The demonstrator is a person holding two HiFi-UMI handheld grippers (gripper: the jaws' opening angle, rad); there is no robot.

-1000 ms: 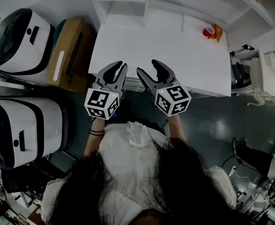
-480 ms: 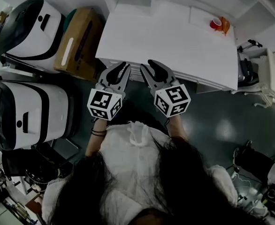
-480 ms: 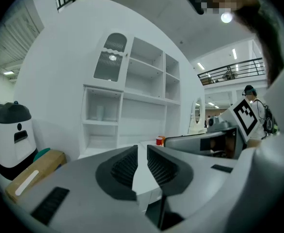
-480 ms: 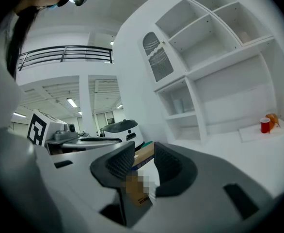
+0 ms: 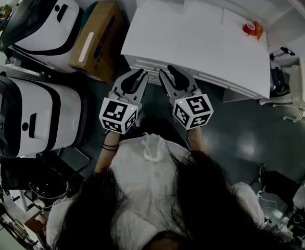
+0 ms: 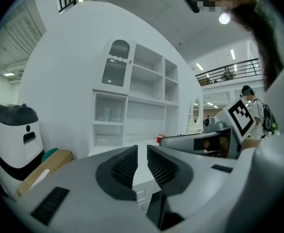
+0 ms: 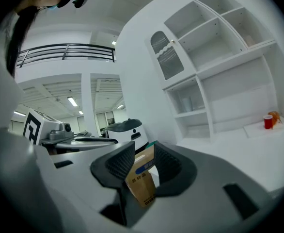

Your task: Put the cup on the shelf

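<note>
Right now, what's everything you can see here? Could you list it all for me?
table: one, white, ahead of the person
shelf unit: one, white, behind the table
cup: one, red, far right corner of the table
orange thing: one, beside the cup, too small to identify
machines: two, white and black, on the floor at left
cardboard box: one, brown, between the farther machine and the table
teal thing: one, behind the box, mostly hidden
person: one, white top, dark hair
left gripper: one, grey, fingers slightly apart, empty
right gripper: one, grey, fingers slightly apart, empty
</note>
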